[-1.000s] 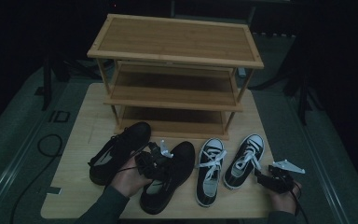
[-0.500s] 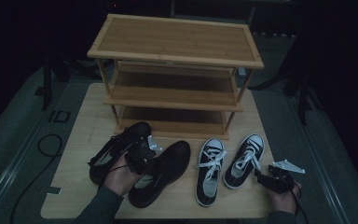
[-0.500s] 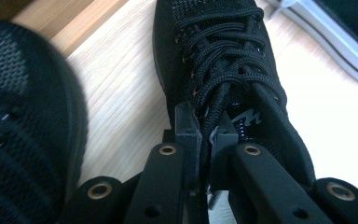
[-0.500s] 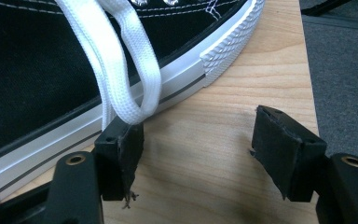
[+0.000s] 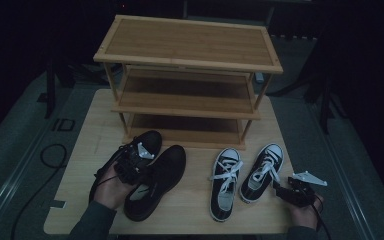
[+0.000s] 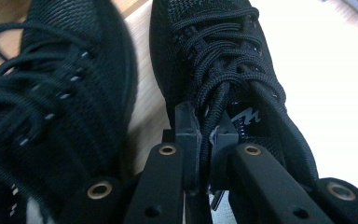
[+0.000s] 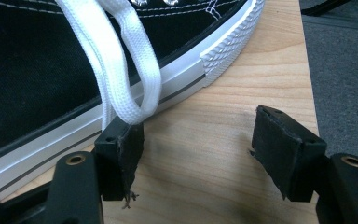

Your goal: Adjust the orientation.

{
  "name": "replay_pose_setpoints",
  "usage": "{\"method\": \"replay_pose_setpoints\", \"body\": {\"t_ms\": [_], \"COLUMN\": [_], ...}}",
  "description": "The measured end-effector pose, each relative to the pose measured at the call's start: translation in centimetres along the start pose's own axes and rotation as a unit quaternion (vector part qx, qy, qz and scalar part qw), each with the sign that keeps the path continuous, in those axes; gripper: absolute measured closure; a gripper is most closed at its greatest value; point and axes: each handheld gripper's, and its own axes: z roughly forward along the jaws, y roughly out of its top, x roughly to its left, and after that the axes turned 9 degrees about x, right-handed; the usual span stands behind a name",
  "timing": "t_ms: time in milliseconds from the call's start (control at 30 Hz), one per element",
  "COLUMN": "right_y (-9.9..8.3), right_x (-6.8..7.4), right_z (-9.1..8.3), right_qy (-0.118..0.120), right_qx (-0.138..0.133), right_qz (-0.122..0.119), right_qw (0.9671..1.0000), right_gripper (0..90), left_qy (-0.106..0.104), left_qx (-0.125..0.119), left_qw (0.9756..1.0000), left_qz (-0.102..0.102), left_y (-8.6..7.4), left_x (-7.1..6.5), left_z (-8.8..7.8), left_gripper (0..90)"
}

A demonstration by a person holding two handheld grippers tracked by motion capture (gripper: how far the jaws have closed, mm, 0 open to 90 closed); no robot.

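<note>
Two black lace-up shoes lie side by side on the wooden table [image 5: 190,212]. My left gripper [image 5: 139,171] is over them, and its jaws have just been closing on the laces and tongue of the right black shoe [image 5: 167,170]. In the left gripper view the left gripper [image 6: 205,140] pinches those laces on the right black shoe [image 6: 223,56], with the other black shoe [image 6: 56,93] beside it. My right gripper [image 5: 284,192] rests open beside the right black-and-white sneaker [image 5: 262,172]. Its jaws stand wide in the right gripper view [image 7: 200,144], and a white lace loop [image 7: 130,84] hangs over the left one.
A three-tier bamboo shoe rack [image 5: 190,50] stands at the back of the table. A second black-and-white sneaker [image 5: 226,182] lies left of the first. A black cable [image 5: 50,155] curls on the floor to the left. Bare wood [image 7: 205,186] lies under the right gripper.
The left hand has moved left, drawing the right black shoe up against the other black shoe. The right gripper has stayed where it was.
</note>
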Motion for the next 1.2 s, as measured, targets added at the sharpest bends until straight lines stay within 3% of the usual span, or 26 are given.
{"method": "replay_pose_setpoints", "body": {"t_ms": [467,600,833,867,1000,1133,1200], "right_y": [0.0,0.0,0.0,0.0,0.0,0.0,0.0], "right_x": [0.0,0.0,0.0,0.0,0.0,0.0,0.0], "right_z": [0.0,0.0,0.0,0.0,0.0,0.0,0.0], "right_qy": [0.000,0.000,0.000,0.000,0.000,0.000,0.000], "right_qx": [0.000,0.000,0.000,0.000,0.000,0.000,0.000], "right_qz": [0.000,0.000,0.000,0.000,0.000,0.000,0.000], "right_qw": [1.0000,1.0000,1.0000,1.0000,1.0000,1.0000,1.0000], "right_gripper": [33.9,33.8,33.8,33.8,33.8,33.8,33.8], "left_qy": [0.019,0.016,0.039,0.062,0.079,0.065,0.036], "left_qx": [0.013,0.006,-0.014,-0.018,-0.015,0.000,0.003], "left_qw": [0.9997,0.9997,0.9987,0.9977,0.9963,0.9967,0.9977], "left_qz": [-0.010,-0.015,-0.029,-0.021,-0.030,-0.049,-0.058], "left_y": [-1.8,-2.1,-2.2,-2.3,-2.6,-2.8,-2.9], "left_x": [1.6,1.8,1.8,1.7,1.9,2.8,3.4], "left_z": [-0.3,-0.4,-1.4,-1.7,-1.7,-1.1,-0.7], "left_gripper": [85.1,82.7,47.3,42.1,28.6,18.9,17.9]}}
